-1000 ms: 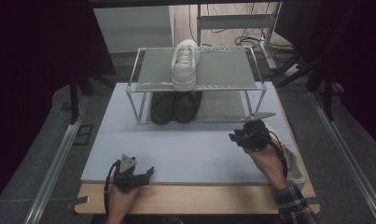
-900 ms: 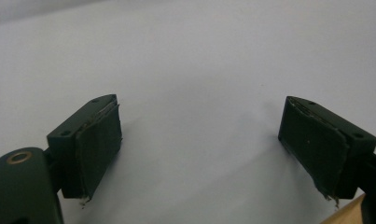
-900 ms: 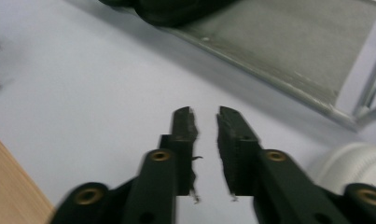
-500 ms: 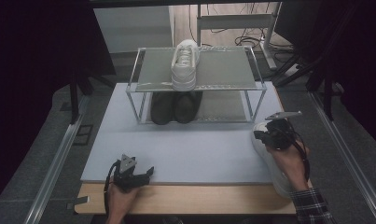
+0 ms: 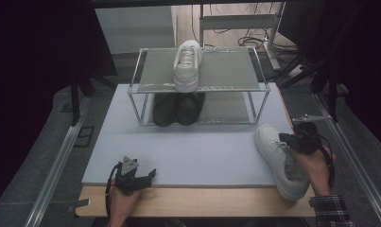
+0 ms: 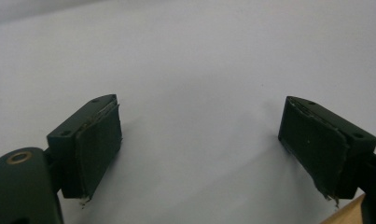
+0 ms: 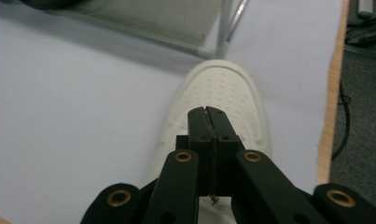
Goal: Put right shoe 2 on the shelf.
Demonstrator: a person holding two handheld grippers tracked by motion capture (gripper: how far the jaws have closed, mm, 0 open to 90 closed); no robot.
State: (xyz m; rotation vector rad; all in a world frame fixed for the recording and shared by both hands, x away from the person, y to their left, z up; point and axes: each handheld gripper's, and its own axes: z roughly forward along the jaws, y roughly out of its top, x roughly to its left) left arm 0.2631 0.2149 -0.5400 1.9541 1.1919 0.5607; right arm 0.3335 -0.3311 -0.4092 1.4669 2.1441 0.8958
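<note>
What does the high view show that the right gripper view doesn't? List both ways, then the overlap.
High view: a second white shoe on the rack's top shelf, the left gripper, a plaid sleeve. Right gripper view: perforations on the toe, fingers pressed shut. Both: the white shoe on the mat, the rack, the right gripper.

No readable text or labels, though the frames are dim.

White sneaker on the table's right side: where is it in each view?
High view: white sneaker at lower right, by the right claw.
Left gripper view: not in it.
Right gripper view: centre, toe ahead of the shut claw.
Shared landmark: metal shoe rack.
</note>
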